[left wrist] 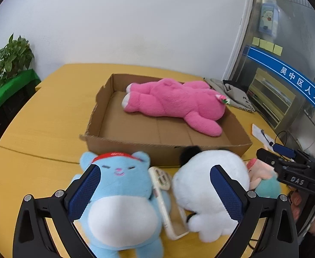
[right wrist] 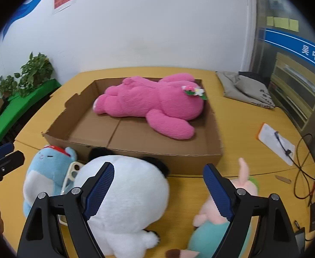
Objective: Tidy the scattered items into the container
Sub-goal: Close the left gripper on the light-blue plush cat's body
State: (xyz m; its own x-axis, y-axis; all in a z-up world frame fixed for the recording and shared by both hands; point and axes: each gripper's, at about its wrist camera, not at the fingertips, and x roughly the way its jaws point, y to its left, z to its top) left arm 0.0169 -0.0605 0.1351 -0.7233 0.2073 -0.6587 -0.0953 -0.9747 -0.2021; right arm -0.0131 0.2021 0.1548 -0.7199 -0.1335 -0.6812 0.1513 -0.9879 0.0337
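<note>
A shallow cardboard box (left wrist: 116, 148) (right wrist: 135, 157) sits on the yellow table with a pink plush bear (left wrist: 174, 101) (right wrist: 153, 103) lying inside. In front of it lie a blue plush bear (left wrist: 118, 195) (right wrist: 41, 172), a white panda plush (left wrist: 206, 185) (right wrist: 125, 195), a cream handheld fan (left wrist: 163, 193) (right wrist: 71, 174) between them, and a pink-and-teal plush (left wrist: 262, 180) (right wrist: 217, 225). My left gripper (left wrist: 155, 180) is open above the blue bear and the panda. My right gripper (right wrist: 158, 178) (left wrist: 286, 172) is open above the panda and the pink-and-teal plush.
A grey cloth bag (right wrist: 245, 90) lies at the table's back right. A white pad with a cable (right wrist: 275, 142) and wires (right wrist: 303, 172) lie on the right. Potted plants (left wrist: 9, 60) stand on a green shelf at the left.
</note>
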